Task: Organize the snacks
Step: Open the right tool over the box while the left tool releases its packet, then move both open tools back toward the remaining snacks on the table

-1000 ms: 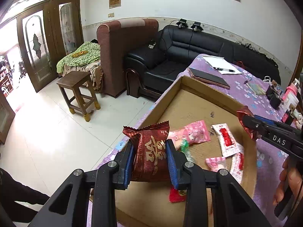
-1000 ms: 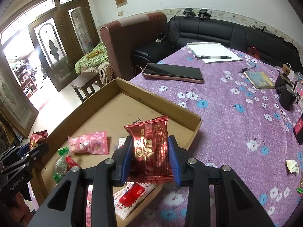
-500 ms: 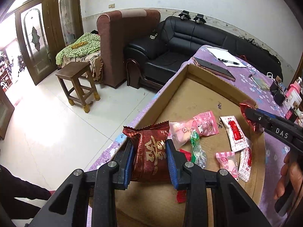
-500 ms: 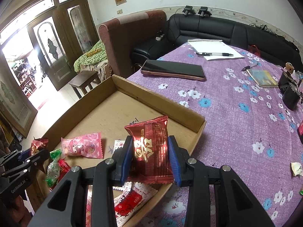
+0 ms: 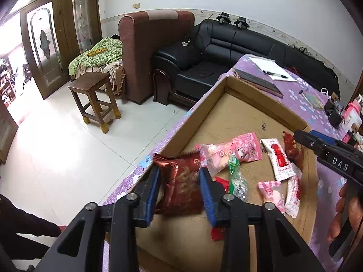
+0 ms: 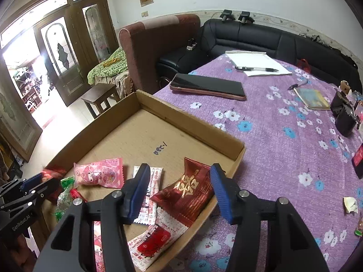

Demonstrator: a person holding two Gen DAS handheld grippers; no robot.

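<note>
Both grippers, left [image 5: 179, 189] and right [image 6: 180, 189], have just spread, each red packet [image 6: 186, 195] loose between pads; box wall [image 6: 188, 122] ahead, bare cardboard before it.

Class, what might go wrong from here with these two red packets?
Right gripper, jaws just opening: the gold-lettered packet between them lies tilted at the tray rim and might slide onto the tablecloth. Left gripper, jaws just opening: the blurred packet between them, beside the table edge, might tumble to the floor.
</note>
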